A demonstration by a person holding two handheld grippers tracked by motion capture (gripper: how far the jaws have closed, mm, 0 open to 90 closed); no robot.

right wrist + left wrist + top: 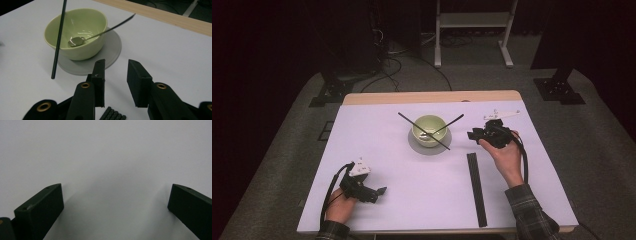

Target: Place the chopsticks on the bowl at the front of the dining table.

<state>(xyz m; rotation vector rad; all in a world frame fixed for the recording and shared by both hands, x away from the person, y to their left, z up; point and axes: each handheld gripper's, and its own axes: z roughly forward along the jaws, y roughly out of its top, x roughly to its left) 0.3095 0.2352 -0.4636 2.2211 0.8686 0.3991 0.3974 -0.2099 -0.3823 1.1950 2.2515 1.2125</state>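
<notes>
Where the right gripper view bares the spoon (82, 40) | right gripper (116, 72) apart, empty | left gripper (115, 202) agape

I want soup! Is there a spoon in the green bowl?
Yes, a spoon lies in the bowl, its scoop on the bottom and its handle leaning out over the rim.

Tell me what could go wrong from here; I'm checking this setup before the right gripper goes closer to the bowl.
1. The stick lies slanted across the bowl rim with one end on the table; a bump from the right gripper could send it sliding off.
2. The spoon handle juts over the rim toward the gripper; catching it might tip the bowl or flip the spoon out.
3. The bowl sits on a loose-looking plate, so a push may shift both.
</notes>
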